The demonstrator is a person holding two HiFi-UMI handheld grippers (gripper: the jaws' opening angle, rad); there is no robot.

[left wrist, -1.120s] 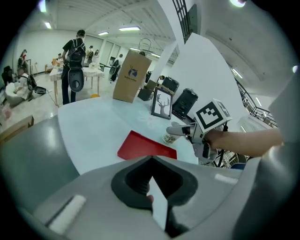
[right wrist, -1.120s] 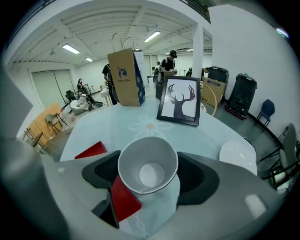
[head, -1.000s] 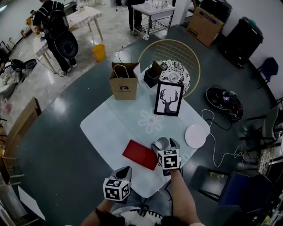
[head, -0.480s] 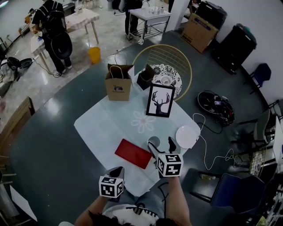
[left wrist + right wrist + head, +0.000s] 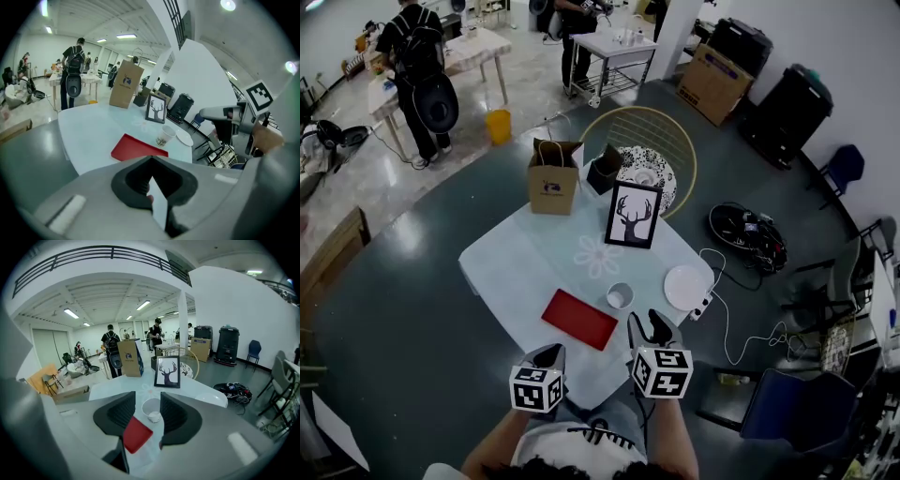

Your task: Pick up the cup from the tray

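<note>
While the right gripper (image 5: 649, 326) hangs over the near edge of the surface (image 5: 511, 272), we see its jaws partly apart, just been closing, nothing between the pads. The cup (image 5: 620, 296) only shows through their gap, farther out. It stands upright on the surface, just beside the red tray's (image 5: 579, 319) far right corner, not on it. Left gripper (image 5: 548, 354) sits at the near edge, jaws together, empty. A white plate (image 5: 684, 287) lies right of the cup.
</note>
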